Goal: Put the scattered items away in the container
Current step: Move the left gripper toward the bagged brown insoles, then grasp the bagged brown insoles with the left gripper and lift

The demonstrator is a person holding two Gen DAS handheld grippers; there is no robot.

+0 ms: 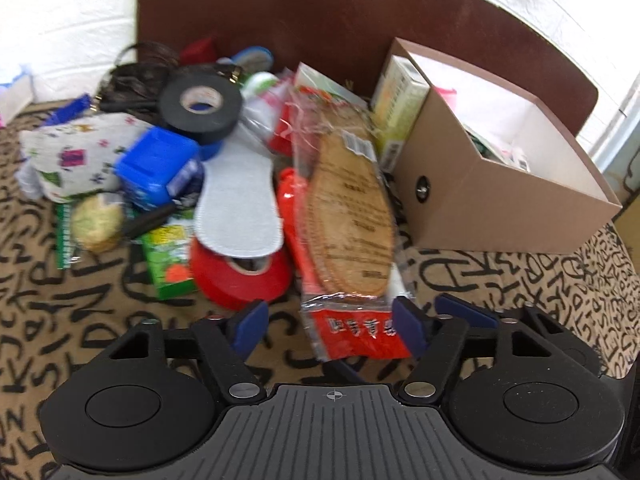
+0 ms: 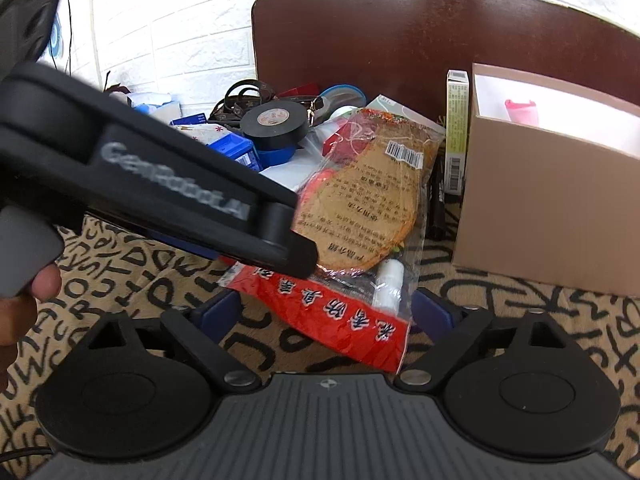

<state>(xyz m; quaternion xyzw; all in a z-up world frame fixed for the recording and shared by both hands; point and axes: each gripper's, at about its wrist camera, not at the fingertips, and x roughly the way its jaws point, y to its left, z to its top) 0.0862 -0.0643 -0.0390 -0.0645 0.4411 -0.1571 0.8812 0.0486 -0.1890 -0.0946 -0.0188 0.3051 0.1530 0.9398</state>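
A clear packet of brown insoles with a red label [image 1: 352, 240] lies on the patterned cloth, its near end between my left gripper's [image 1: 332, 330] open blue pads. In the right wrist view the same packet [image 2: 360, 216] lies between my right gripper's [image 2: 326, 314] open fingers, and the left gripper's black body [image 2: 160, 188] crosses above its left side. The tan cardboard box [image 1: 500, 200] stands to the right, also seen in the right wrist view [image 2: 540, 220], with a few items inside.
A pile sits left of the packet: black tape roll [image 1: 200, 106], red tape roll [image 1: 240, 276], white insole [image 1: 236, 200], blue box [image 1: 160, 166], patterned sock [image 1: 76, 152], green packet [image 1: 168, 256]. A green-yellow carton [image 1: 400, 100] leans by the box. A brown chair back [image 1: 320, 12] stands behind.
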